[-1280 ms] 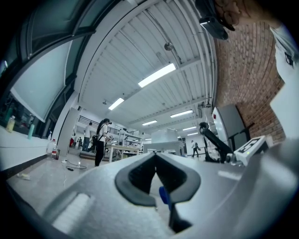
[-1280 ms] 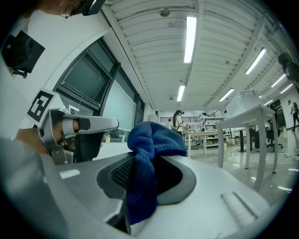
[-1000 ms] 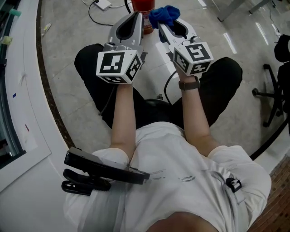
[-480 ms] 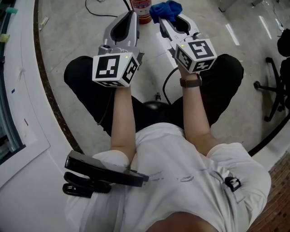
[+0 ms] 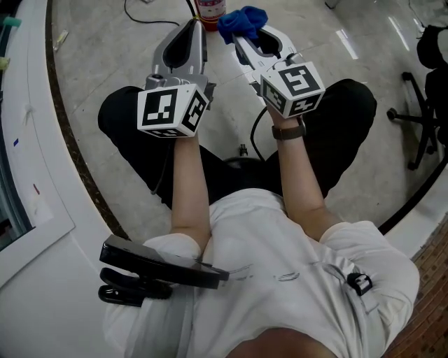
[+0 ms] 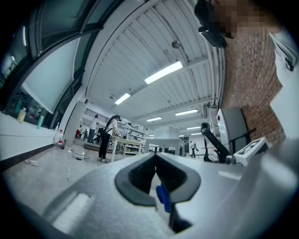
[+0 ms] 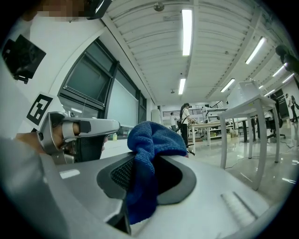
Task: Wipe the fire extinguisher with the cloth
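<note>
A seated person in a white shirt (image 5: 280, 280) and black trousers (image 5: 140, 126) holds two grey handheld grippers out over a polished grey floor (image 5: 105, 63). Both are aimed toward a red fire extinguisher with a white label (image 5: 210, 9), which stands on the floor at the top edge of the head view, only part of it showing. The right gripper (image 5: 240, 38) has its jaws clamped on a crumpled blue microfibre cloth (image 5: 241, 19). The right gripper view shows the fabric pinched between the black pads and bunched up above them. The cloth sits just to the right of the fire extinguisher, close beside it, though whether the two touch cannot be told. The left gripper (image 5: 195, 26) points at the fire extinguisher from the person's side, its tip near the cylinder. The left gripper view shows its jaws pressed together at the tip, with nothing between them. A black cable (image 5: 143, 18) curls on the floor just left of the fire extinguisher. A black office chair (image 5: 423, 105) stands well to the right of it. A dark wristwatch (image 5: 287, 131) circles the person's right wrist, on the near side of the fire extinguisher. A black clip-like device (image 5: 150, 269) rests on the white shirt, at the far end of the view from the fire extinguisher.
</note>
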`<state>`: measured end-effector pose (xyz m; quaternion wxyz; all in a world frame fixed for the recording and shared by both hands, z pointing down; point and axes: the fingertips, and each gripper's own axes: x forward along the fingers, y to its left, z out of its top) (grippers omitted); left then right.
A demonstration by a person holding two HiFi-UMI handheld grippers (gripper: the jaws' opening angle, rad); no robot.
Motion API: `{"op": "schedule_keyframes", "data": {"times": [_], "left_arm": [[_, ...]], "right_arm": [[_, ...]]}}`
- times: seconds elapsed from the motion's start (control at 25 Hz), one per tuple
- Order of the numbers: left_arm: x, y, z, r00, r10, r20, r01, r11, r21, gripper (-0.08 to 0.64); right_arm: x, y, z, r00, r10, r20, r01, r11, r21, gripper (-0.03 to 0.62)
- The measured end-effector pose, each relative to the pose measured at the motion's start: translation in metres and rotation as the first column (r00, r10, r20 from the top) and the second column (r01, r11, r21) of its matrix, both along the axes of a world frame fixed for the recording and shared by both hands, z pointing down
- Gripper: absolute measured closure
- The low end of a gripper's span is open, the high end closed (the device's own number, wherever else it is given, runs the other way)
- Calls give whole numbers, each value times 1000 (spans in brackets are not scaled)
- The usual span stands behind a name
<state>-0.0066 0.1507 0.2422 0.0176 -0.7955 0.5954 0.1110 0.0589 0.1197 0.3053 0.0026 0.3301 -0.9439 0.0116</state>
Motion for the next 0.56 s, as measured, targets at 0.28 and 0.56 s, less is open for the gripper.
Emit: {"op": "schedule_keyframes", "data": {"times": [0.28, 0.56], "left_arm": [[1, 13, -9, 1000, -23, -2, 23, 999, 22, 560], [8, 11, -4, 1000, -28, 3, 28, 1000, 12, 560]], "right_arm": [[4, 9, -11, 1000, -14, 14, 13, 1000, 21, 486], [8, 7, -5, 999, -29, 21, 29, 1000, 3, 486]]}}
